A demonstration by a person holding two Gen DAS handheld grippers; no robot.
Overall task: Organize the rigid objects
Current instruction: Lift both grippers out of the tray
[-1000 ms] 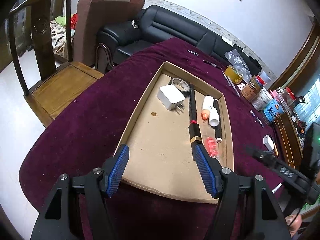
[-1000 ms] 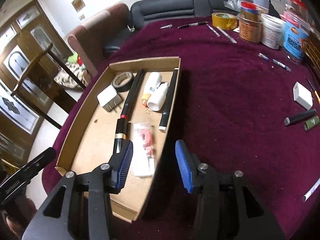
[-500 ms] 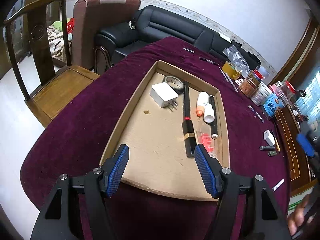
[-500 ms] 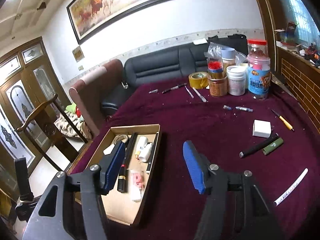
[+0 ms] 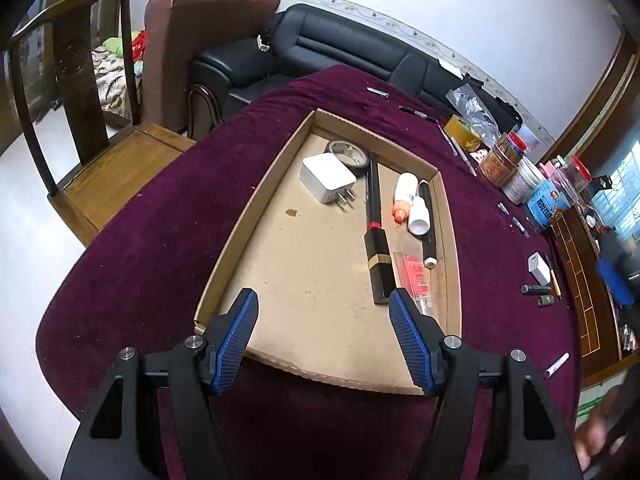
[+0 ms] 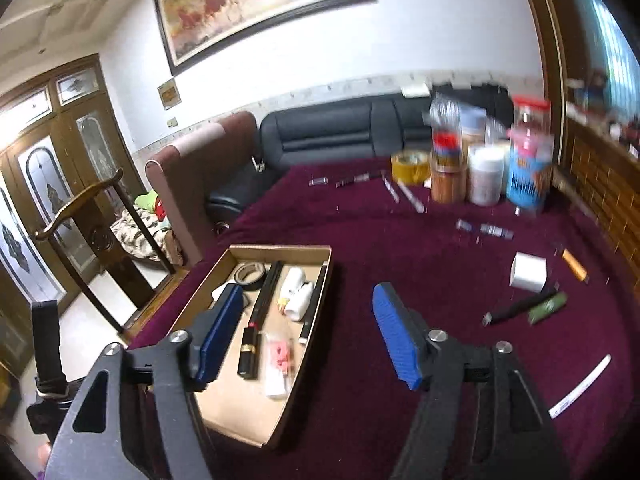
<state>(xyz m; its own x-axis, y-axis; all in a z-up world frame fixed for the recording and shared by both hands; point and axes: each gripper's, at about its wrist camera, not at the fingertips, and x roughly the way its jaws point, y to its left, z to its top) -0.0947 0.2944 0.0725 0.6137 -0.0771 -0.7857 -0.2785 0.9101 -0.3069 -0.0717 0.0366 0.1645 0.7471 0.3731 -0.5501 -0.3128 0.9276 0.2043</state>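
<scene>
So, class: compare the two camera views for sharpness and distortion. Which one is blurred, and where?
Left wrist view: sharp; the cardboard tray and white charger are crisp, though fisheye bends the edges. Right wrist view: motion-smeared, worst on the far jars; its blue fingers are sharper.

White walls, framed painting [image 6: 256,4], black leather sofa [image 6: 336,132], brown armchair [image 5: 200,40], wooden chair [image 5: 92,132], glazed wooden doors [image 6: 52,184]

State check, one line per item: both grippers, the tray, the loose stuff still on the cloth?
left gripper: open, empty, over tray's near edge
right gripper: open, empty, jaws just opening
cardboard tray: partly filled
white charger: lying in tray
white cube: on cloth, outside tray
black marker: lying on cloth
</scene>
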